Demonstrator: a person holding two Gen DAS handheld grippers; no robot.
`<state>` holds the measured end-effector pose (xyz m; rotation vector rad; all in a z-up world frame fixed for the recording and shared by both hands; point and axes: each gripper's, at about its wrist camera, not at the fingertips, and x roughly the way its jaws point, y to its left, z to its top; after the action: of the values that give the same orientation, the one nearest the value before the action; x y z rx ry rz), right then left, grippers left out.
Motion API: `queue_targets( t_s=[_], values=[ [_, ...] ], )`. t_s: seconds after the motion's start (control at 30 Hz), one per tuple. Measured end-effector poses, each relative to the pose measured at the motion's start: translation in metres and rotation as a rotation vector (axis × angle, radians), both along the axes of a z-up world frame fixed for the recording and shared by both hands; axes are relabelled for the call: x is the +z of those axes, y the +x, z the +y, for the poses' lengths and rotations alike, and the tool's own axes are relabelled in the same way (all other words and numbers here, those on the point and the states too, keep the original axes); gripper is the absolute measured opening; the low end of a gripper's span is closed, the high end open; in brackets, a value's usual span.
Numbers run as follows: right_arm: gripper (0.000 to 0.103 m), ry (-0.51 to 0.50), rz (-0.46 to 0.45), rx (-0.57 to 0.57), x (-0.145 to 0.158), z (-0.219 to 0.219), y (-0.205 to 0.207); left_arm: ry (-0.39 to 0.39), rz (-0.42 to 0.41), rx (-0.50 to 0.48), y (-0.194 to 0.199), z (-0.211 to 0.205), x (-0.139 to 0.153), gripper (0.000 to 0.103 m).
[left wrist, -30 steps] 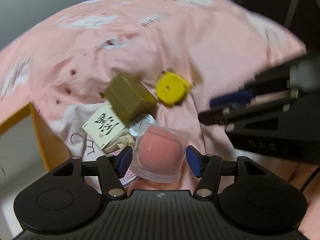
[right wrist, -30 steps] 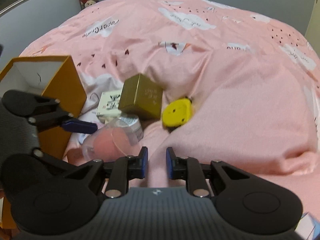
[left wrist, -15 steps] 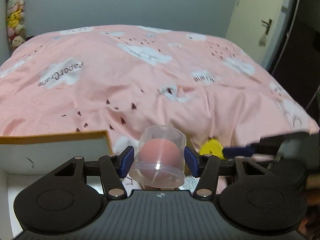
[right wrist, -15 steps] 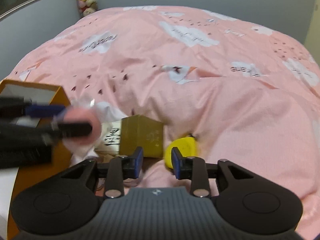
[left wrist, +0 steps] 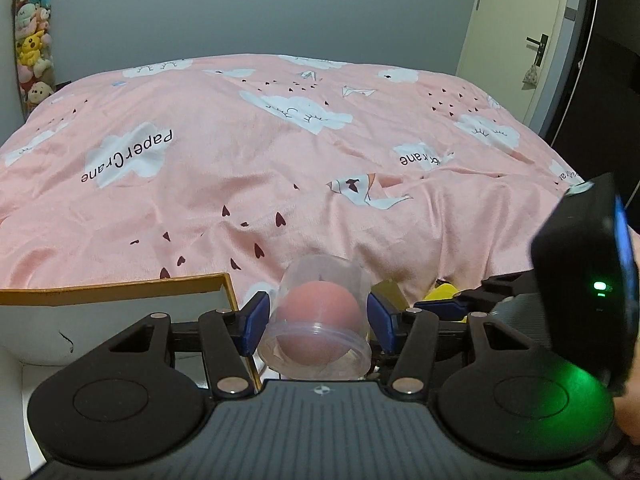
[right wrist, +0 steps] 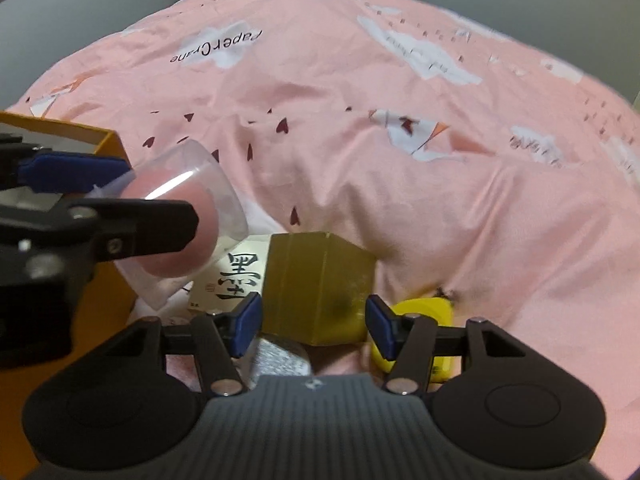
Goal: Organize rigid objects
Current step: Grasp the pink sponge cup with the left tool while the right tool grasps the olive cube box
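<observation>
My left gripper (left wrist: 316,320) is shut on a clear plastic container (left wrist: 320,292) with a pink ball inside, held in the air beside the orange box's (left wrist: 120,286) corner. From the right wrist view that container (right wrist: 208,200) hangs left of the pile. The jaws of my right gripper (right wrist: 314,320) are opening, and a gold box (right wrist: 320,296) stands between the pads without being pressed. A yellow tape measure (right wrist: 428,312) lies just right of it, and a white card box with black characters (right wrist: 236,280) lies to its left. A silver round tin (right wrist: 280,354) sits under the fingers.
Everything lies on a bed with a rumpled pink cloud-print cover (left wrist: 280,160). The orange box (right wrist: 108,144) is open, white inside, at the near left. A grey wall, a shelf of plush toys (left wrist: 34,48) and a door (left wrist: 516,40) lie beyond the bed.
My left gripper lifted the container off the pile and tilted up toward the far wall. My right gripper came down onto the gold box and its jaws went from nearly shut to wide.
</observation>
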<state>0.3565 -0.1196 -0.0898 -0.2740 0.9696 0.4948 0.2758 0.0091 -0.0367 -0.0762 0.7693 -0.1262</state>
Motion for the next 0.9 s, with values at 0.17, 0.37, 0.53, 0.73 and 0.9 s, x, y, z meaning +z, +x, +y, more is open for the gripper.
queue_targets(
  t_s=[0.17, 0.37, 0.53, 0.73, 0.9],
  values=[
    [0.057, -0.019, -0.005, -0.002, -0.004, 0.006, 0.002, 0.009, -0.01, 0.0, 0.0, -0.001, -0.001, 0.061],
    [0.054, -0.042, 0.004, -0.043, -0.017, 0.003, 0.007, -0.005, -0.01, 0.002, -0.002, 0.001, -0.001, 0.06],
    [0.048, 0.005, -0.001, -0.057, -0.002, -0.007, 0.0, -0.031, -0.028, 0.015, -0.007, 0.005, 0.005, 0.057],
    [0.046, 0.015, -0.067, -0.019, 0.032, -0.011, -0.023, -0.028, -0.063, 0.006, -0.022, 0.001, 0.023, 0.005],
    [0.046, 0.022, -0.078, 0.019, 0.048, -0.013, -0.041, -0.053, -0.041, -0.004, -0.032, 0.005, 0.023, 0.005]
  ],
)
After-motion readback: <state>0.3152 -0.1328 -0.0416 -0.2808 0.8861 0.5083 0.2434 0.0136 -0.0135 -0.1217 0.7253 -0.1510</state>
